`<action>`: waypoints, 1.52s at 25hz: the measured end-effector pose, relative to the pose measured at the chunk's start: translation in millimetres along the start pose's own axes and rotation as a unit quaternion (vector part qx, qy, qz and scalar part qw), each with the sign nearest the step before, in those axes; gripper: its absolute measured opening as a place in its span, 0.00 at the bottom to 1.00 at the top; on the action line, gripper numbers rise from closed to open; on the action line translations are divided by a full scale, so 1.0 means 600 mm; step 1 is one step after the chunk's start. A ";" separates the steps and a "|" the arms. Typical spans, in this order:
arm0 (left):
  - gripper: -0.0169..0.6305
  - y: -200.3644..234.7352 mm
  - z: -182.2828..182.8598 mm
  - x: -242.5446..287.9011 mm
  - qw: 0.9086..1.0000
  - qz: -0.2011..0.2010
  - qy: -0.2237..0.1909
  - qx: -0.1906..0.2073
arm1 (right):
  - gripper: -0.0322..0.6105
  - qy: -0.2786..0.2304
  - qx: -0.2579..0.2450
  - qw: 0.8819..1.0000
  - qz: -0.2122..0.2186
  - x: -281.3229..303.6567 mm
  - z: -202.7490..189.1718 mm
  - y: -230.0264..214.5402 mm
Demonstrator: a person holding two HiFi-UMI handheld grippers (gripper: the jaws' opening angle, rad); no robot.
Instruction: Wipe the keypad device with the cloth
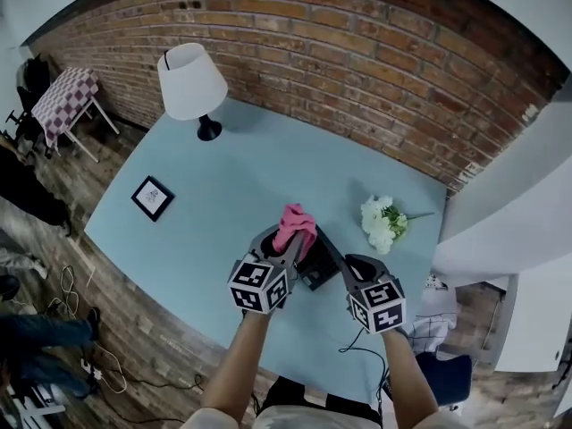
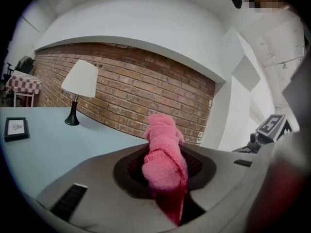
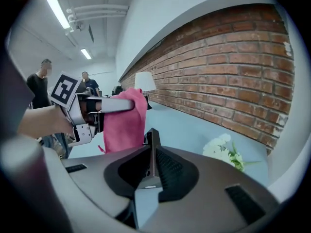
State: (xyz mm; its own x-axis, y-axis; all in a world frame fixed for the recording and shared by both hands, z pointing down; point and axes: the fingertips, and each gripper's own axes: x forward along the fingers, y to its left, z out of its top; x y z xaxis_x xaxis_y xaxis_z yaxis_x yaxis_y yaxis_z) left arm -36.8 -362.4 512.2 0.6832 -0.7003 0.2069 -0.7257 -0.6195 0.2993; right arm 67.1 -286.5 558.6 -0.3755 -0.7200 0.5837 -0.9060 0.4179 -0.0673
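Left gripper (image 2: 165,188): jaws pinch a bunched pink knitted cloth (image 2: 163,154). Black slab-shaped keypad device (image 1: 315,266) stands on edge between the right gripper's (image 3: 153,171) slightly parted, unclamped jaws, long axis along them. The cloth hangs just left of it, so judged wiping travel is rightward.

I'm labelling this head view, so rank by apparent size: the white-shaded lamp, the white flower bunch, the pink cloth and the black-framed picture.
1. White-shaded table lamp
2. White flower bunch
3. Pink knitted cloth and small black-framed picture: look alike; the raised cloth is nearer the camera, so unranked.
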 end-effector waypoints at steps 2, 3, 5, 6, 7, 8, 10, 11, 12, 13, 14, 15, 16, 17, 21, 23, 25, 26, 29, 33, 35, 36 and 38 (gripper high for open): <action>0.24 0.008 -0.017 0.020 1.000 0.006 0.010 0.000 | 0.18 0.006 -0.013 1.000 0.008 0.019 -0.009 -0.006; 0.24 0.012 -0.025 0.029 1.000 0.010 0.014 0.001 | 0.19 0.008 -0.015 1.000 0.012 0.025 -0.013 -0.009; 0.24 0.018 -0.040 0.041 1.000 0.021 0.019 0.004 | 0.20 0.012 -0.015 1.000 0.021 0.035 -0.025 -0.015; 0.24 0.021 -0.047 0.046 0.999 0.026 0.022 0.005 | 0.20 0.015 -0.016 0.999 0.026 0.039 -0.031 -0.015; 0.24 0.023 -0.054 0.049 0.999 0.030 0.025 0.006 | 0.20 0.019 -0.019 0.999 0.033 0.043 -0.036 -0.014; 0.24 0.026 -0.061 0.053 0.999 0.033 0.029 0.007 | 0.20 0.022 -0.023 0.999 0.040 0.048 -0.041 -0.011; 0.24 0.029 -0.075 0.062 0.998 0.036 0.040 0.014 | 0.21 0.026 -0.031 0.998 0.055 0.056 -0.046 -0.004; 0.24 0.029 -0.082 0.067 0.998 0.036 0.047 0.019 | 0.20 0.028 -0.035 0.997 0.061 0.059 -0.047 -0.001; 0.24 0.029 -0.090 0.072 0.998 0.036 0.053 0.024 | 0.21 0.029 -0.038 0.997 0.066 0.062 -0.048 0.001; 0.24 0.029 -0.098 0.076 0.997 0.037 0.058 0.027 | 0.21 0.031 -0.039 0.996 0.069 0.064 -0.048 0.003; 0.24 0.029 -0.106 0.079 0.997 0.038 0.062 0.030 | 0.21 0.031 -0.039 0.996 0.071 0.064 -0.049 0.004; 0.24 0.029 -0.114 0.080 0.997 0.039 0.062 0.030 | 0.21 0.031 -0.037 0.996 0.073 0.065 -0.049 0.004; 0.25 0.030 -0.119 0.080 0.997 0.041 0.058 0.027 | 0.21 0.030 -0.034 0.996 0.075 0.065 -0.050 0.004; 0.25 0.031 -0.122 0.079 0.998 0.042 0.052 0.022 | 0.21 0.028 -0.031 0.996 0.077 0.064 -0.050 0.004; 0.25 0.035 -0.132 0.073 0.998 0.048 0.039 0.011 | 0.21 0.021 -0.022 0.996 0.080 0.064 -0.051 0.001; 0.25 0.037 -0.137 0.071 0.998 0.049 0.036 0.008 | 0.21 0.018 -0.019 0.996 0.082 0.063 -0.051 -0.001; 0.25 0.040 -0.143 0.067 0.998 0.048 0.032 0.001 | 0.21 0.017 -0.017 0.996 0.083 0.064 -0.050 -0.001; 0.25 0.042 -0.147 0.065 0.998 0.047 0.030 -0.003 | 0.21 0.017 -0.016 0.996 0.084 0.064 -0.050 -0.001; 0.25 0.048 -0.162 0.058 0.998 0.048 0.032 -0.010 | 0.21 0.017 -0.017 0.996 0.086 0.065 -0.051 -0.001; 0.25 0.061 -0.183 0.042 0.997 0.057 0.043 -0.021 | 0.21 0.015 -0.019 0.996 0.086 0.064 -0.052 0.000; 0.25 0.066 -0.191 0.036 0.997 0.064 0.047 -0.025 | 0.21 0.014 -0.020 0.996 0.084 0.064 -0.051 0.000; 0.25 0.069 -0.195 0.033 0.996 0.067 0.048 -0.028 | 0.21 0.014 -0.021 0.996 0.083 0.064 -0.051 0.000; 0.25 0.073 -0.202 0.029 0.996 0.071 0.049 -0.035 | 0.21 0.014 -0.024 0.996 0.082 0.064 -0.051 0.001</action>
State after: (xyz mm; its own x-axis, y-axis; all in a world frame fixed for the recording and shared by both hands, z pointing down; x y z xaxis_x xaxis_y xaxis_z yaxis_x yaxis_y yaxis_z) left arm -46.8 -358.7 642.1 0.5810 -0.7389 0.3414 -0.8107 -0.4883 0.3230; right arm 58.3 -297.0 605.9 -0.5116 -0.6245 0.5901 -0.8221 0.5554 -0.1250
